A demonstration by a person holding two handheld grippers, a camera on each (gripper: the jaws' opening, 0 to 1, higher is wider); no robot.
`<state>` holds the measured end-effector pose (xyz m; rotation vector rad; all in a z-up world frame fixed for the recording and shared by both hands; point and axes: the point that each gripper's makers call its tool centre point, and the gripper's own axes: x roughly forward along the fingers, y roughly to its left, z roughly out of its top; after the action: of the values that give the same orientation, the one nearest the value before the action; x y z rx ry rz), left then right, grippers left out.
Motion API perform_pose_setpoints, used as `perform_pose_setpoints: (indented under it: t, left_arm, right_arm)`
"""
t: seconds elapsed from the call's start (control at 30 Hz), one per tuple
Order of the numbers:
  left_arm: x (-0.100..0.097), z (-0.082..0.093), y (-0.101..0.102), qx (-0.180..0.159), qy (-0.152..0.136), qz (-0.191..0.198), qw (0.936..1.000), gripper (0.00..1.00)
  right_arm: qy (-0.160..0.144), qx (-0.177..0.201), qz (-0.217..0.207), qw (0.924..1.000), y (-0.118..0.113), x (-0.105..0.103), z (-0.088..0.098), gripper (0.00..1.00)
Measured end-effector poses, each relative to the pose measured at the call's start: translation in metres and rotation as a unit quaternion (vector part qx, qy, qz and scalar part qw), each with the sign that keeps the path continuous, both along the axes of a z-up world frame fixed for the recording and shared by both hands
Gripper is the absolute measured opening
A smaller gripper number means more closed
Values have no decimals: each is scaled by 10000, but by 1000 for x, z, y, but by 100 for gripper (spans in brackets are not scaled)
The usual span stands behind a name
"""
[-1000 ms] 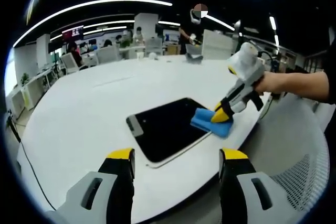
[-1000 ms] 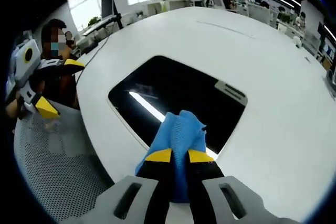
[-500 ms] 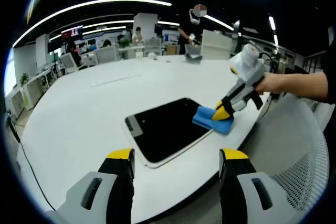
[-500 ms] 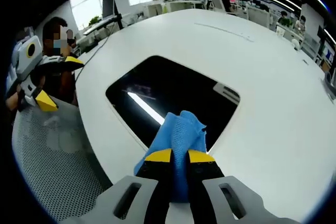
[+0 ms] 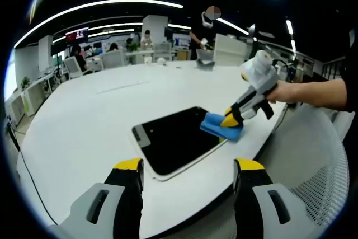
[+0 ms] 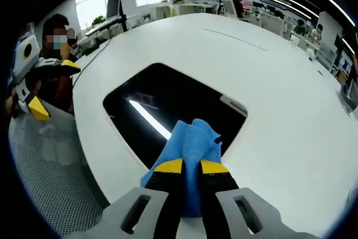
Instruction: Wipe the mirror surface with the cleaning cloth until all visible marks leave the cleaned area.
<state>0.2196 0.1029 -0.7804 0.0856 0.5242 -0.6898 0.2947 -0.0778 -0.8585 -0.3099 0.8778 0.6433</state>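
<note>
A dark rectangular mirror (image 5: 178,138) (image 6: 168,113) with a pale frame lies flat on the white table (image 5: 89,121) near its front edge. A blue cleaning cloth (image 5: 219,127) (image 6: 193,146) rests on the mirror's near corner, and my right gripper (image 6: 191,167) (image 5: 230,119) is shut on it. My left gripper (image 5: 190,167) hangs open in front of the table, off its edge, with nothing between its fingers. It also appears at the left of the right gripper view (image 6: 42,90), held by a hand.
A grey mesh chair seat (image 5: 319,160) (image 6: 50,172) sits beside the table's edge below the grippers. Far across the table (image 6: 291,99) stand chairs, desks and people in an open office. A thin cable (image 5: 31,177) runs along the table's left edge.
The right gripper has slid the cloth a little further over the mirror's corner. The left gripper has stayed open and nearly still.
</note>
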Motion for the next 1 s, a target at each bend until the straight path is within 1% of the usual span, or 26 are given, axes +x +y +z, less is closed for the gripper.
perform_pose_setpoints:
  t: [0.17, 0.43, 0.63, 0.8, 0.87, 0.93, 1.0]
  left_arm:
    - [0, 0, 0, 4, -9, 8, 10000, 64]
    - [0, 0, -1, -13, 21, 0, 10000, 64]
    - [0, -1, -1, -1, 21, -4, 10000, 64]
    - [1, 0, 0, -1, -5, 5, 10000, 64]
    - [1, 0, 0, 8, -13, 8, 10000, 64]
    - [0, -1, -1, 7, 39, -39, 10000, 64]
    - [0, 0, -1, 40, -1, -48, 10000, 65]
  right_arm:
    - [-55, -63, 14, 10000, 1, 5, 0, 4]
    - [-99, -52, -117, 9999, 1, 15, 0, 5]
    - [-201, -134, -122, 9996, 2, 21, 1, 5]
    - [-150, -83, -201, 9997, 1, 25, 1, 5]
    - [-166, -96, -201, 9996, 1, 25, 1, 5]
    - [-194, -136, -194, 9995, 1, 27, 1, 5]
    - [-288, -209, -95, 9993, 2, 30, 1, 5]
